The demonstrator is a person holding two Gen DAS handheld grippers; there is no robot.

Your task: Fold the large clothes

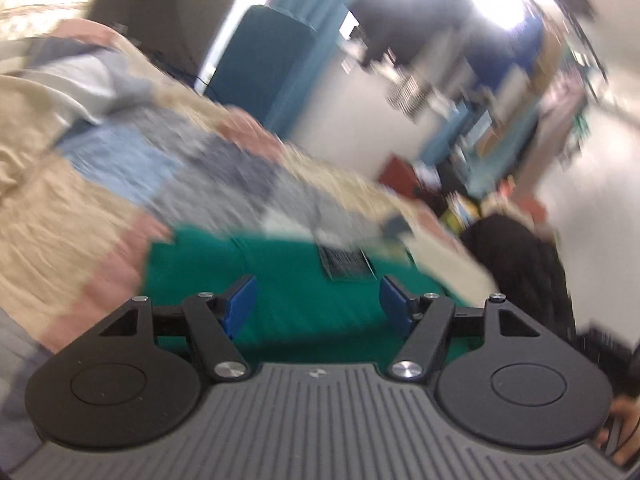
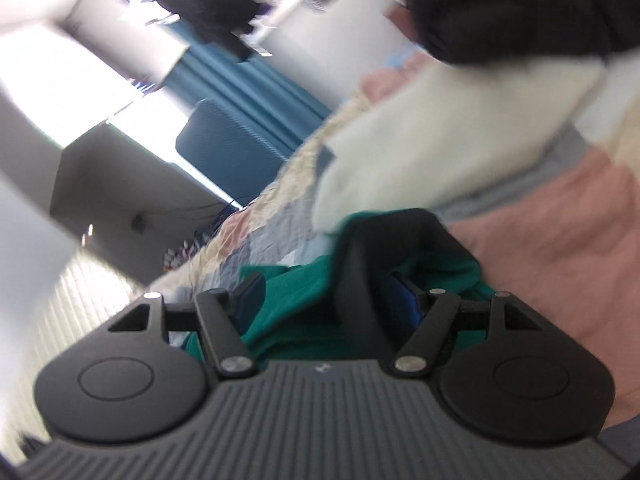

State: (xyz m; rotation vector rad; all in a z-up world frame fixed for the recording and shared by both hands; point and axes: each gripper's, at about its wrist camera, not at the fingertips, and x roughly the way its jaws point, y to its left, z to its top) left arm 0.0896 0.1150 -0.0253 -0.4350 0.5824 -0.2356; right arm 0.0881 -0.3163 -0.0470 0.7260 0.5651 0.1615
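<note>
Both views blurred and tilted, so fine detail lost. Left gripper [image 1: 316, 304] with blue pads [image 1: 242, 300] standing well apart, nothing between them, only the green garment [image 1: 288, 280] lying beyond and below: open, gripping nothing. Right gripper [image 2: 328, 300] likewise spread wide; green garment [image 2: 296, 304] bunched in the gap between the jaws, along with a dark curved band [image 2: 352, 264] of unclear make, perhaps a collar or trim, perhaps something else; no pad seen pressing on cloth, so read as open with fabric lying loose between, though the right-hand pad sits half hidden. Probably a release after laying a fold down, judged from both claws being wide and clear above cloth that rests on the bed. Garment spread on a patchwork quilt [image 1: 80, 200] of cream, pink, blue and grey squares, chosen presumably as a broad soft surface for a large piece. In the left view, garment filling the band from about 8 o'clock to 4 o'clock just past the fingertips, flat and smooth there, with a dark rectangular label or patch [image 1: 346, 260] near 1 o'clock of the gripper. In the right view, garment at centre, rumpled and heaped rather than flat, a white cloth or pillow [image 2: 420, 160] at 1 o'clock and a black heap [image 2: 500, 8] further toward 1 o'clock. Colour a solid teal green, matte, seemingly a thick knit; overall shape not readable.
</note>
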